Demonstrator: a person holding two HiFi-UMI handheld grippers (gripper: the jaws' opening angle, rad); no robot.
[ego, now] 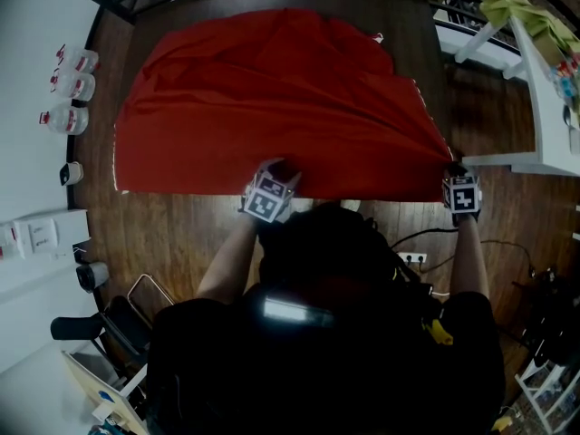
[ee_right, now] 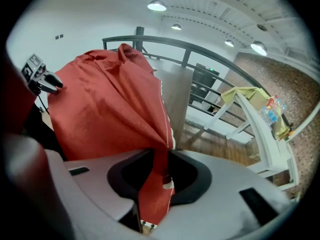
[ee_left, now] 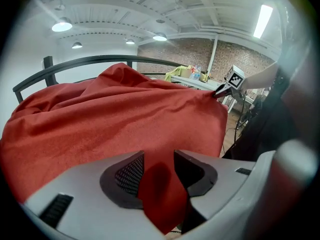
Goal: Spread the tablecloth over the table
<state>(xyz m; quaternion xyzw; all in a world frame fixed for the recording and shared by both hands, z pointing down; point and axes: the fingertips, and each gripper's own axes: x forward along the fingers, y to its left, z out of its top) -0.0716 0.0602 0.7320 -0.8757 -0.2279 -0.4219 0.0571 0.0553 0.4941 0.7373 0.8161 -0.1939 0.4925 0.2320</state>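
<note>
- The red tablecloth (ego: 272,107) lay over most of the table (ego: 412,34). It was ridged and rumpled toward the far side, and dark wood was bare at the far right.
- The left gripper (ee_left: 159,171) sat at the middle of the near edge. Its fingers stood moderately apart, clamped on a thick fold of cloth that hung down between them.
- The right gripper (ee_right: 159,159) was at the near right corner. Its fingers were narrow, with the hemmed corner running between them. The cloth drew to a taut point there, so it looked gripped.
- The step in hand looked like tensioning the near edge, pulling it sideways and toward the person to flatten the sheet.
- The next move probably called for even tension from both hands while the cloth shifted toward the far right. The ridges then needed smoothing before the edge was let go.
- Releasing the corner too early risked the cloth slackening back into folds.
</note>
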